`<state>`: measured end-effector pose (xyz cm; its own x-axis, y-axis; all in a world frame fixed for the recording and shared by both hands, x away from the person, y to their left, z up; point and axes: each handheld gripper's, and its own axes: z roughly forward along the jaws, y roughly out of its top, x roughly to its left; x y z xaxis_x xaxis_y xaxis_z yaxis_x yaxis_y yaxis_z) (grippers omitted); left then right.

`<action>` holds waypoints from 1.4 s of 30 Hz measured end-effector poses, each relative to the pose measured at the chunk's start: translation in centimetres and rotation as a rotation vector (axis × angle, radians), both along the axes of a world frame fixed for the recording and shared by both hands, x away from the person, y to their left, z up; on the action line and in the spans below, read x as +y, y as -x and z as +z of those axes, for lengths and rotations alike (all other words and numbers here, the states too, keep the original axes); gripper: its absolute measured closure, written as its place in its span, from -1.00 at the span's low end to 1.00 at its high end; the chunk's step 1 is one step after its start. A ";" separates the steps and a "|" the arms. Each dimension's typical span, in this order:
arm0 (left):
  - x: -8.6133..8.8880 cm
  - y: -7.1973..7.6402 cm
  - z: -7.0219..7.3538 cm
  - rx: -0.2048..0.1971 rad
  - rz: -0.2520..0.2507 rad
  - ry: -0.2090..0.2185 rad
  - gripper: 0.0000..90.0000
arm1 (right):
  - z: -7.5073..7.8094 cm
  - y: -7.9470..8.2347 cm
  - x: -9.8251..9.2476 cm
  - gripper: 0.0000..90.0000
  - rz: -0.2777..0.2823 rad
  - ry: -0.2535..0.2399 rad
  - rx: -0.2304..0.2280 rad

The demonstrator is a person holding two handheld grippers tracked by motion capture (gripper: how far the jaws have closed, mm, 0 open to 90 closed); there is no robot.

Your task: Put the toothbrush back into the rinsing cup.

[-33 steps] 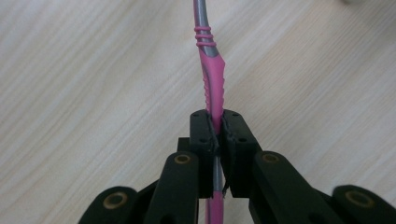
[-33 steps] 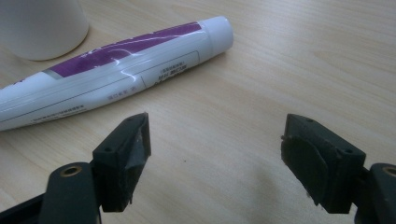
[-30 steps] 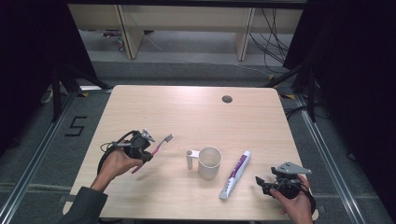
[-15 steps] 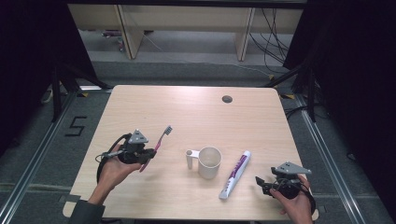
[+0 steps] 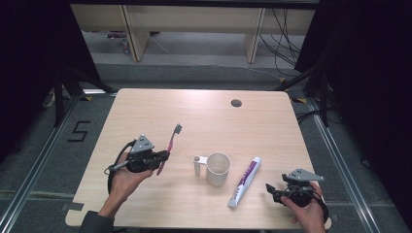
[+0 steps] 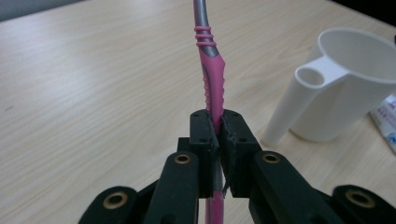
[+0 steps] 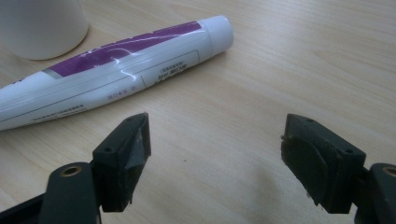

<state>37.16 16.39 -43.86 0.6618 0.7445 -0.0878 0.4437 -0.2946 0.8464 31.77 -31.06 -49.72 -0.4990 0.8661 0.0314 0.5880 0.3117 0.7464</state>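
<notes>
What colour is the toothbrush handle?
Pink, turning grey toward the neck; the toothbrush shows best in the left gripper view.

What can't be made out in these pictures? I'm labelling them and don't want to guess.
- Toothbrush head: cut off by the top edge of the left gripper view.
- Toothpaste tube small print: too blurred to read in the right gripper view; its crimped end runs off the left edge.
- Cup contents: too small to tell in the high view.

toothbrush head cropped, tube tail cropped
</notes>
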 end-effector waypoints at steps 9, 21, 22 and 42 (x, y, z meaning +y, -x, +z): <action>-1.0 0.5 0.2 -0.055 0.002 0.061 0.85 | -0.1 0.0 -0.1 -0.44 0.003 0.006 -0.008; -1.8 0.8 0.9 -0.121 0.001 0.099 0.85 | 0.0 0.1 0.0 -0.44 -0.009 0.000 0.006; -1.9 0.8 1.0 -0.130 0.004 0.108 0.85 | 0.0 0.1 0.0 -0.44 -0.009 0.001 0.005; -3.8 0.9 1.8 -0.210 -0.014 0.232 0.85 | 0.0 -0.1 -0.1 -0.44 0.009 0.002 -0.011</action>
